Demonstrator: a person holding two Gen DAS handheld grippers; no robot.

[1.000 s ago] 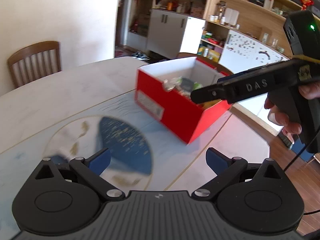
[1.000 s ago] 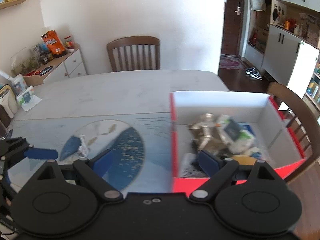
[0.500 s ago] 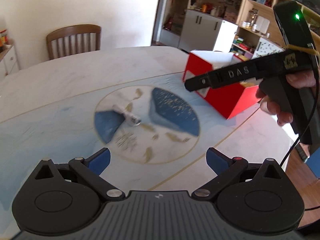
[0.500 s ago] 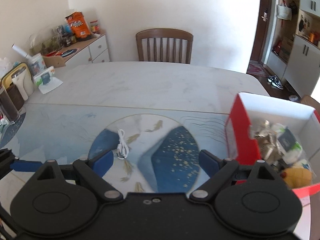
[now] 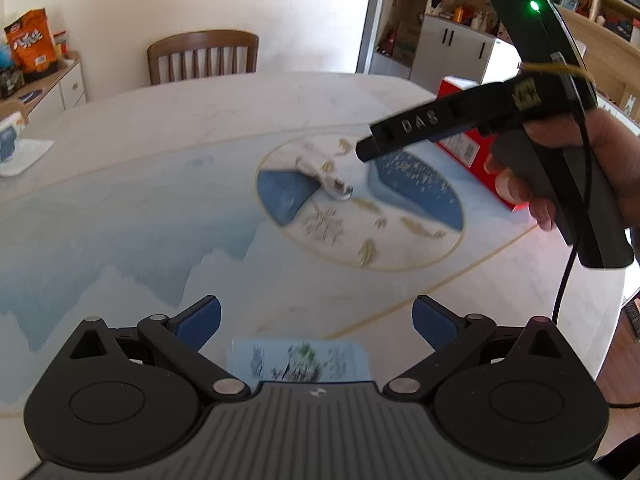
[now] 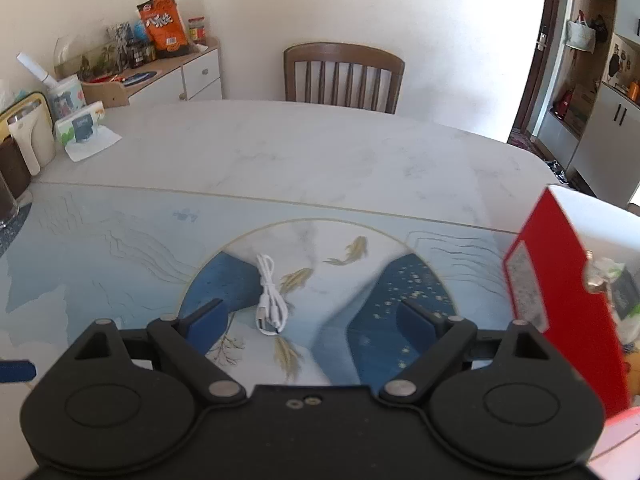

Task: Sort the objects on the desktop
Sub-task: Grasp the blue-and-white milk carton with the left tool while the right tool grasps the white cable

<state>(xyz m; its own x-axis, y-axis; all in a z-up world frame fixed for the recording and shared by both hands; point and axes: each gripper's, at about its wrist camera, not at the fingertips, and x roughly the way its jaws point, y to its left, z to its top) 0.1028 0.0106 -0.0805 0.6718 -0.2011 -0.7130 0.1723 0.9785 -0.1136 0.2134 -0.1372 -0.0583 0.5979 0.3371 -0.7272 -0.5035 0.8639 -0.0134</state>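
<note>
The white USB cable [image 6: 269, 295] sat coiled on the counter [image 6: 304, 160], just ahead of the right tool [image 6: 310, 316], fingers apart and empty. Left tool [image 5: 316, 316] was spread too. Looked like approach: drop, pinch, then carry to the red box [image 6: 560, 300].

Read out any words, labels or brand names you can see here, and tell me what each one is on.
"DAS": raised letters on the side of the right gripper, seen from the left wrist.
Orange snack bag on the sideboard: large white characters, too blurred to read.
Red box: a white sticker on its side, print too small to read.
Pale blue packet by the left gripper: printed picture, blurred, no readable text.
</note>
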